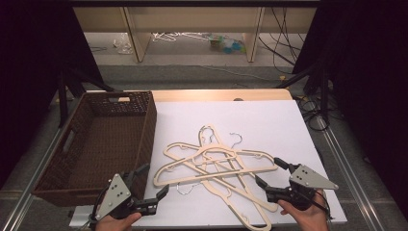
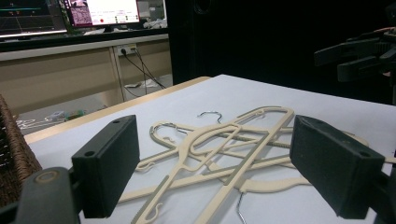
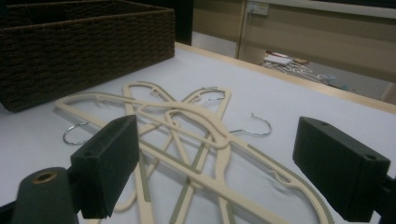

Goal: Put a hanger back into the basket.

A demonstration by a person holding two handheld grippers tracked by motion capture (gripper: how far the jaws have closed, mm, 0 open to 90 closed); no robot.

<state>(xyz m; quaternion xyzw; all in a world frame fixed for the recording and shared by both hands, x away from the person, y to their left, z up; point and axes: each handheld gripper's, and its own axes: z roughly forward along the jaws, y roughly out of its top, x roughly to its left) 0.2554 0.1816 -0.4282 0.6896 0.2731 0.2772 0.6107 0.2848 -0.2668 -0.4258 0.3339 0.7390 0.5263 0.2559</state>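
We start with the table (image 1: 269,115), whose white top gives us a flat, bare surface on which every piece shows up plainly. At its left edge sits the basket (image 1: 103,139), a deep brown woven one with an open top and nothing that we can see inside it; we judge that it stands so close to the work because it is where the pieces are meant to end up. Just right of the basket, in the near middle of the table, lies the pile of hangers (image 1: 214,166), cream-coloured, flat on the white top and crossed over one another (their metal hooks point off in several directions), so we would say that lifting one cleanly means choosing an arm that lies on top. None of them touches the basket as far as we can tell. Our left gripper (image 1: 156,180) hovers at the near left, beside the basket's near corner, with its jaws spread wide and nothing between them, aimed at the pile. Our right gripper (image 1: 272,174) hovers at the near right, just beside the pile's right edge, with its jaws likewise spread and empty, so each hand flanks the heap.
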